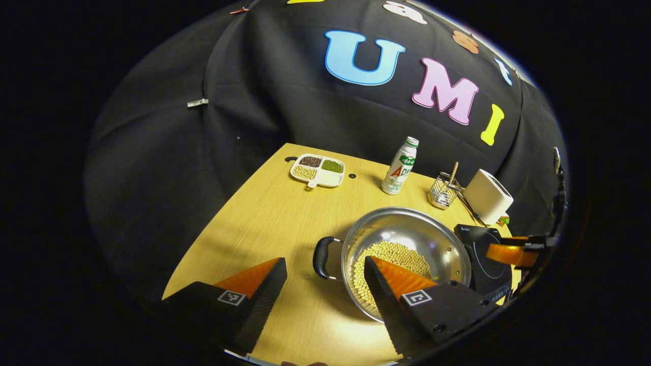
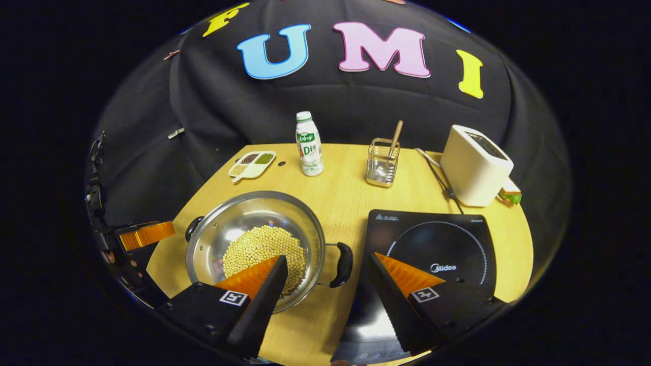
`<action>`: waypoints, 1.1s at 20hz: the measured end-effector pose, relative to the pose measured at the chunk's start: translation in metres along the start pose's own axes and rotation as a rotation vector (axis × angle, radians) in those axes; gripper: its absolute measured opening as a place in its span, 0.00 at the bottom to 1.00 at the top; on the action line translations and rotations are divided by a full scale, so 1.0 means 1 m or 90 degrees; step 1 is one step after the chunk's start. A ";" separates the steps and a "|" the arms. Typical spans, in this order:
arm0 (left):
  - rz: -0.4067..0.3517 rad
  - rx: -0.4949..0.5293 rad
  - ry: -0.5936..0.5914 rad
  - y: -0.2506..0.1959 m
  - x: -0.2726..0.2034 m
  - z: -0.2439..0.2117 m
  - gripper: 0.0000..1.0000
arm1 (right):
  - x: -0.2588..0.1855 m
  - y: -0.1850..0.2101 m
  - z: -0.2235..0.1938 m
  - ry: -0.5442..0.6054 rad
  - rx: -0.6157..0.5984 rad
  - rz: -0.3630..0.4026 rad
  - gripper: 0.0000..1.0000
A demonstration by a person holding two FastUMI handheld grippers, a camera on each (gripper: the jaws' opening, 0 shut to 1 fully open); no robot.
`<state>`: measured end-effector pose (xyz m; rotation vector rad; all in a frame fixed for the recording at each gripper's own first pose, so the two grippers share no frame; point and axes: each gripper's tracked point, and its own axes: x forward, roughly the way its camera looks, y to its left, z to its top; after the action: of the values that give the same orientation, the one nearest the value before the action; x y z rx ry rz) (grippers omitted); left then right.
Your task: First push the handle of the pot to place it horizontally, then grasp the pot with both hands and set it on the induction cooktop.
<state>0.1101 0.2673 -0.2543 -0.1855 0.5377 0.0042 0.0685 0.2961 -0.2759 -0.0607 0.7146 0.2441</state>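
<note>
steel pot point(image 2: 254, 239), beans inside, black handles

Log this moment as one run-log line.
left gripper: open, straddling pot handle | right gripper: open, straddling other handle | pot: on table, beside cooktop

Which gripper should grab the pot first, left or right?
Both are needed, but the right hand-held gripper looks better placed: it is open and the pot's handle sits between its fingers. The left hand-held gripper is open with its handle just ahead.
</note>
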 end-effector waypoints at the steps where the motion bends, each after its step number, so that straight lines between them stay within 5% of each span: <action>1: -0.009 0.006 0.007 0.001 0.012 -0.001 0.95 | 0.010 0.002 -0.004 0.008 0.004 -0.001 1.00; 10: -0.045 0.039 0.019 -0.004 0.083 0.002 0.96 | 0.066 -0.019 -0.006 0.015 0.064 -0.062 1.00; 13: -0.054 0.031 0.031 -0.008 0.097 -0.008 0.96 | 0.073 -0.014 -0.017 0.033 0.087 -0.043 1.00; 22: -0.058 0.034 0.060 0.000 0.115 -0.035 0.92 | 0.087 -0.001 -0.031 0.010 -0.027 -0.076 1.00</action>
<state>0.1915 0.2555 -0.3422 -0.1578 0.6230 -0.1084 0.1123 0.3079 -0.3564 -0.1454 0.7183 0.1443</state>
